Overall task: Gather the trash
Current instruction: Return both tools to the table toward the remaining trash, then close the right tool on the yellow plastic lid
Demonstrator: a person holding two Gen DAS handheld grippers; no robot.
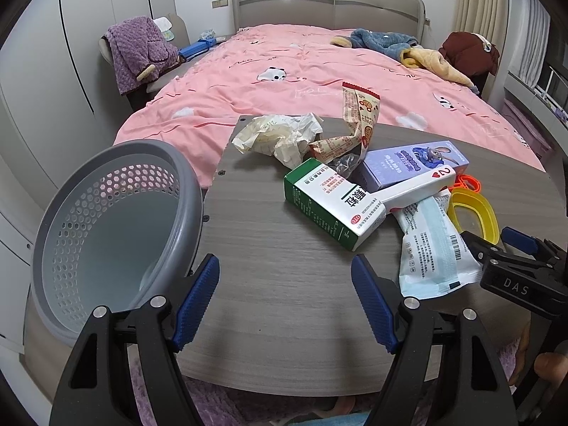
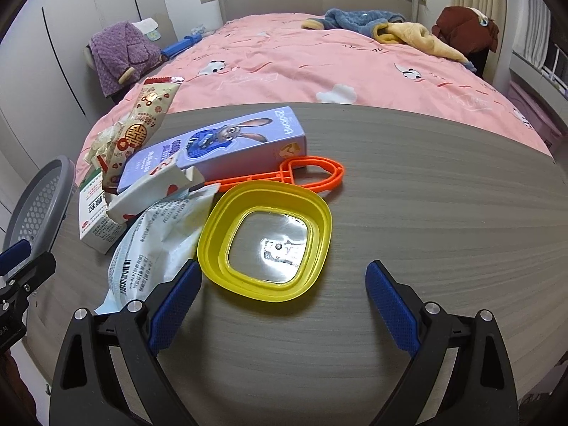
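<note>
Trash lies on a grey wooden table (image 1: 277,284): crumpled paper (image 1: 280,135), a red-and-cream snack wrapper (image 1: 355,131), a green-and-white medicine box (image 1: 330,202), a purple cartoon box (image 2: 220,145), a white card box (image 1: 422,188), a mask packet (image 1: 433,248), a yellow lid (image 2: 266,241) and an orange plastic handle (image 2: 312,174). A grey perforated basket (image 1: 110,220) stands at the table's left edge. My left gripper (image 1: 285,284) is open and empty, near the basket. My right gripper (image 2: 284,284) is open and empty, its fingers just short of the yellow lid.
A bed with a pink cover (image 1: 301,71) lies behind the table, with blue and yellow clothes (image 1: 390,46) on it. A chair with a purple robe (image 1: 142,53) stands at left by white wardrobes. The right gripper shows in the left wrist view (image 1: 514,259).
</note>
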